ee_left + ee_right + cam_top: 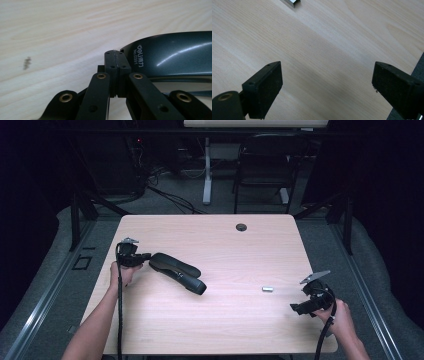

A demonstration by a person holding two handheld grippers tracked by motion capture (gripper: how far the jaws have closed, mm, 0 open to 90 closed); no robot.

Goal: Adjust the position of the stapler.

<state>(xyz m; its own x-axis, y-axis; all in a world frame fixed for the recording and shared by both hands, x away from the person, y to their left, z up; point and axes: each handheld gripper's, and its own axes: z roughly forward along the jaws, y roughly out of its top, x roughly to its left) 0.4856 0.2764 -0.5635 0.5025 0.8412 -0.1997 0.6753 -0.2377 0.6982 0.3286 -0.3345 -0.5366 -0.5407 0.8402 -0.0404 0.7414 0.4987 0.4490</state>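
A black stapler (177,272) lies at an angle on the left half of the wooden table (225,240). My left gripper (146,256) is at the stapler's rounded near end, its jaws pressed flat together with nothing between them. In the left gripper view the shut tips (116,53) sit just left of the stapler's glossy top (175,57), which carries white lettering. A small silver staple strip (267,289) lies right of centre. My right gripper (295,308) hovers near the table's front right corner, open and holding nothing (327,75); the staple strip (293,2) lies ahead of it.
A round cable hole (241,227) sits near the table's far edge. Beyond the table stand a dark chair (265,165) and a white desk leg (206,175). Metal rails run along the floor on both sides.
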